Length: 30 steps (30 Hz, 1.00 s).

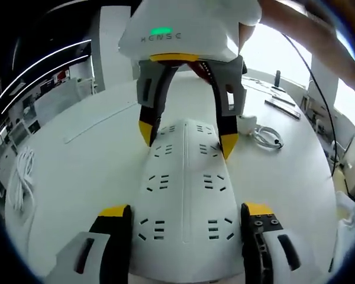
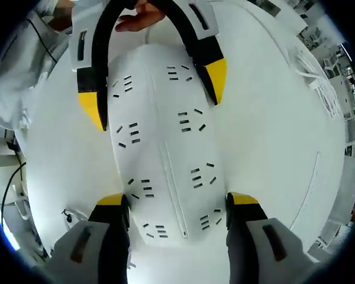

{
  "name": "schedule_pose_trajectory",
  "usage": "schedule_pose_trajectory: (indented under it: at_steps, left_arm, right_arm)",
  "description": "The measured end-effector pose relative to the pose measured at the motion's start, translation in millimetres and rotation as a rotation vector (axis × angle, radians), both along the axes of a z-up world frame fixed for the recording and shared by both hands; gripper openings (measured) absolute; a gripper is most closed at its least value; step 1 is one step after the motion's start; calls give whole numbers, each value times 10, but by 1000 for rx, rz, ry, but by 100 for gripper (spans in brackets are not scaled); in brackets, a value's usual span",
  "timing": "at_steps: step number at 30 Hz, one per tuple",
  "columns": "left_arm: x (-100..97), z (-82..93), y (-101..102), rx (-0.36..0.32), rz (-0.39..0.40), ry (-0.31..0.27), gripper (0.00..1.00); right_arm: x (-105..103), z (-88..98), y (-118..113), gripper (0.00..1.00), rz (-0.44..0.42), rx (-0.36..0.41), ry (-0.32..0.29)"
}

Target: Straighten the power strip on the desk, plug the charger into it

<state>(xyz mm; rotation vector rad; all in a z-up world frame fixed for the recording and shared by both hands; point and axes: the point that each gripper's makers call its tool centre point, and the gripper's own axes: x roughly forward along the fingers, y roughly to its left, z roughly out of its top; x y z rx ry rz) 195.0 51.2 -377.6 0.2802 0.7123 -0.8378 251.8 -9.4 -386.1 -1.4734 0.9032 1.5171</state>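
A long white power strip with several rows of sockets lies flat on the white desk. My left gripper holds its near end, one yellow-tipped jaw against each long side. My right gripper comes in from the far end and clamps the strip's other end the same way. In the right gripper view the power strip runs away from my right gripper toward my left gripper. A white charger with its looped cable sits on the desk to the right of the strip's far end.
A coiled white cable lies near the desk's left edge. Dark flat items rest at the back right, by a hanging black cord. A hand shows behind the left gripper. Bare desk lies on both sides of the strip.
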Motion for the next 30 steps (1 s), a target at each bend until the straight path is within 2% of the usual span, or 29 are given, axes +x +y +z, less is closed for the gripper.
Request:
schedule_pose_trajectory:
  at_steps: [18, 30]
  left_arm:
    - [-170, -26, 30, 98, -152, 59, 74]
    - [-222, -24, 26, 118, -219, 68, 73]
  right_arm:
    - [-250, 9, -66, 65, -189, 37, 4]
    - [-378, 28, -104, 65, -276, 69, 9]
